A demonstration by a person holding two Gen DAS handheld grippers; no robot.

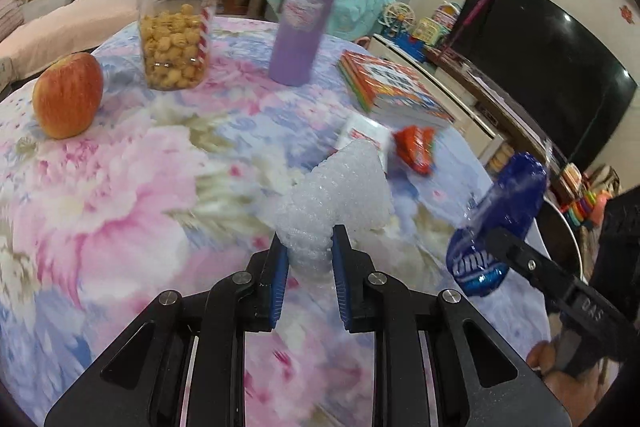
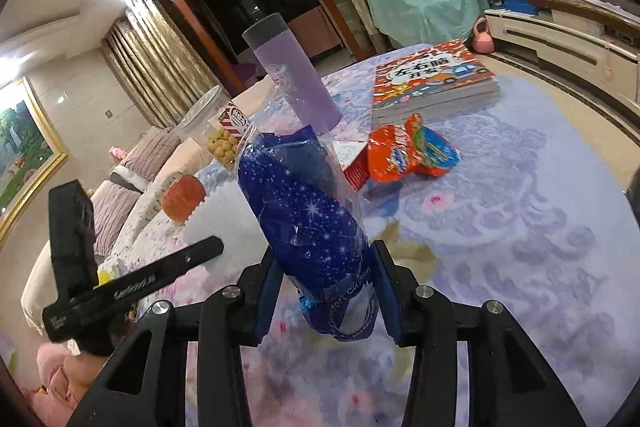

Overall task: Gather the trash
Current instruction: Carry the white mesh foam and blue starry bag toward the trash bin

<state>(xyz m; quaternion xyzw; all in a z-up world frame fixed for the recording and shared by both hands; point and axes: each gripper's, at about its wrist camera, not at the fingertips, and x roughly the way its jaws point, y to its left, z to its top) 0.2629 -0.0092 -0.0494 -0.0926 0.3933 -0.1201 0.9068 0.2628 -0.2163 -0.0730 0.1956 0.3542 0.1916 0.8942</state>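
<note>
Two pieces of trash are held at once, one per hand, above a round surface covered in a floral cloth.

Left hand-held gripper: closed on a crumpled wad of white bubble wrap, pinched at its lower end so the bulk sticks out forward between the blue pads. The wad appears lifted clear of the cloth, though contact at its far end cannot be ruled out.

Right hand-held gripper: closed on a blue starry plastic wrapper, clamped near its printed end; the loose, clear part stands up and away from the fingers. The wrapper is seen from the left wrist view too, raised off the right edge of the surface.

Still lying near the right edge: an orange snack packet, just beside a small white-and-red card or box whose nature cannot be told. Judged next trash to be collected.

Not trash, probably left in place: an apple at the left edge, a clear jar of snacks, a purple tumbler and a stack of children's books toward the far side.

No bin is identifiable with certainty in either view.
</note>
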